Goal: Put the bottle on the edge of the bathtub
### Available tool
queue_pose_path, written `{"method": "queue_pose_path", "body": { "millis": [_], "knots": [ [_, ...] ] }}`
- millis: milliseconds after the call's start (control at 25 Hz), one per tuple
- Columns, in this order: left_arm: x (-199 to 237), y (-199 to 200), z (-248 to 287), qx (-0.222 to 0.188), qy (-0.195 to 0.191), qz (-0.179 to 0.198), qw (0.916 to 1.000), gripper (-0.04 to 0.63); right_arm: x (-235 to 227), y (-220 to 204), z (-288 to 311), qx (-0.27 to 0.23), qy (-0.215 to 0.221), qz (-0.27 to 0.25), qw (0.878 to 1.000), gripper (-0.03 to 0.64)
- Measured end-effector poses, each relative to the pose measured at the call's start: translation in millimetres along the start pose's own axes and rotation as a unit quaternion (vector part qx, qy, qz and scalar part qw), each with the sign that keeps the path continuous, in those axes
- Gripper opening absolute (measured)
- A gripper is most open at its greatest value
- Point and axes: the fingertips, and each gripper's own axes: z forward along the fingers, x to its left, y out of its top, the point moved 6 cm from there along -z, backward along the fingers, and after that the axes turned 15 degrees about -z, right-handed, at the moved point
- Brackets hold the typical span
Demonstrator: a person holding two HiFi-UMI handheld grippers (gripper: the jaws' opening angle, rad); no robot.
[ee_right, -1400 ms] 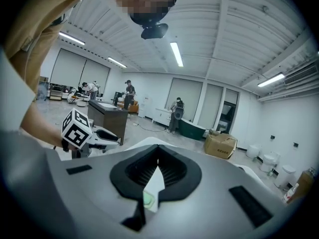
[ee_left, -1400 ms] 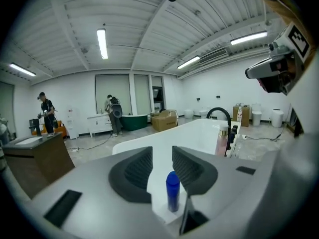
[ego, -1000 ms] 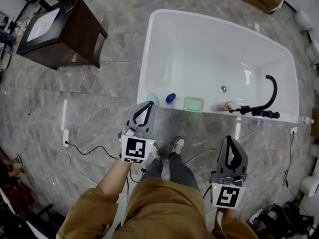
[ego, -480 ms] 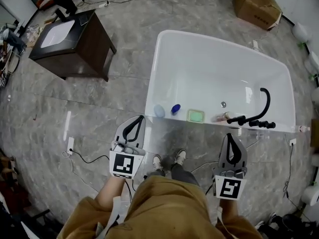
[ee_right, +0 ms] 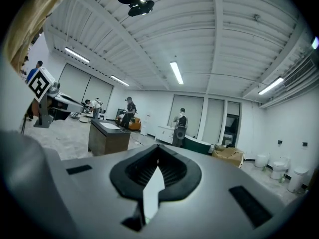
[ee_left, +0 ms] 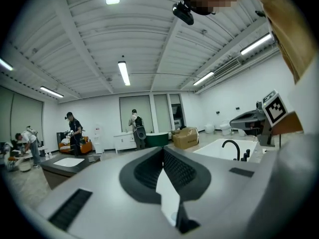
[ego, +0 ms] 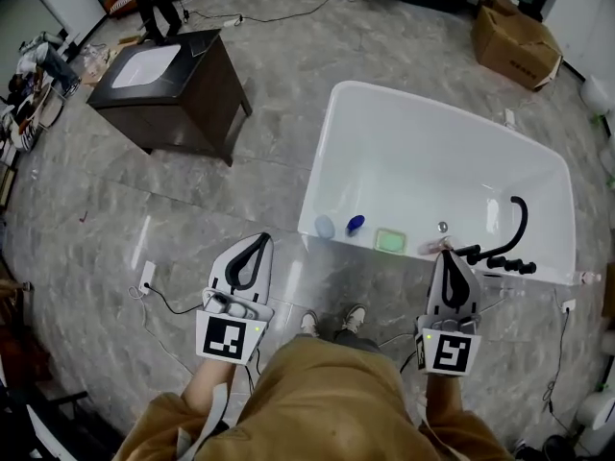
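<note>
A pale blue bottle [ego: 325, 226] stands upright on the near rim of the white bathtub [ego: 332, 152], next to a small blue-capped item [ego: 356, 223]. My left gripper [ego: 260, 240] hangs over the floor to the left of the tub. It is shut with nothing in it and well apart from the bottle. My right gripper [ego: 448, 255] is also shut and empty, its tip close to the tub's near rim beside the black faucet [ego: 509, 238]. In the left gripper view the jaws [ee_left: 163, 156] meet and point out across the room; those in the right gripper view [ee_right: 158, 153] do the same.
A green soap dish [ego: 390, 240] and a pinkish item [ego: 430, 247] sit on the same rim. A dark cabinet with a white top [ego: 178, 89] stands at the far left and a cardboard box [ego: 514, 32] at the far right. A power strip and cable [ego: 146, 277] lie on the floor.
My left gripper has drawn back and left from the pale blue bottle on the rim. The person has stepped away, so the tub sits farther right. Both grippers stayed shut.
</note>
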Motion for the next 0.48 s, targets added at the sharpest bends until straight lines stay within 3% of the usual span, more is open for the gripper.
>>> {"method": "queue_pose_path", "body": {
  "millis": [200, 480],
  "knots": [
    [0, 19, -27, -0.017, 0.034, -0.009, 0.9992, 0.008, -7, 3, 2, -0.012, 0.009, 0.007, 1.0, 0.005],
    [-4, 22, -38, -0.039, 0.062, 0.008, 0.9973, 0.008, -26, 1, -1, -0.019, 0.003, 0.009, 1.0, 0.005]
  ]
}}
